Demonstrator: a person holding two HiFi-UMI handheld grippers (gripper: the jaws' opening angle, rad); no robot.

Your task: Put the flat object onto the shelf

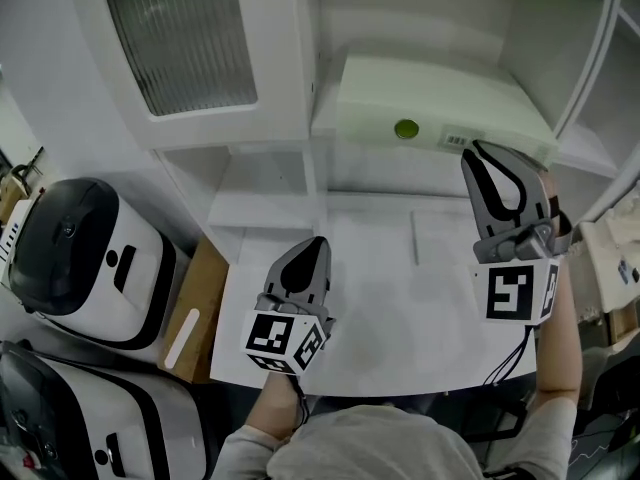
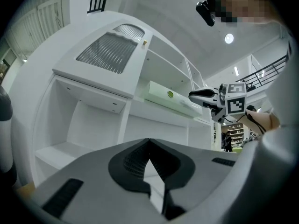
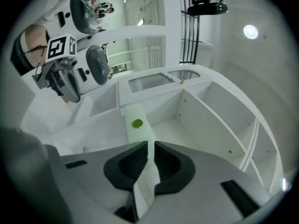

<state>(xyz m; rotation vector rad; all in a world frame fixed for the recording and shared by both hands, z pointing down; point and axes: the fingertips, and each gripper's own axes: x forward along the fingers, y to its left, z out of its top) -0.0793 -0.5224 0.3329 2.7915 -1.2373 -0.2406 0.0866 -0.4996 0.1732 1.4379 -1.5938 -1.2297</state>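
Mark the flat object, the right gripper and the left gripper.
flat object (image 1: 440, 93), head view, top face.
right gripper (image 3: 149, 145), right gripper view, between fingertips.
left gripper (image 2: 149, 141), left gripper view, between fingertips.

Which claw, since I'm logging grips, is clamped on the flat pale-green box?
The right claw: its jaws pinch the near edge of the flat pale-green box. The left claw is shut, empty.
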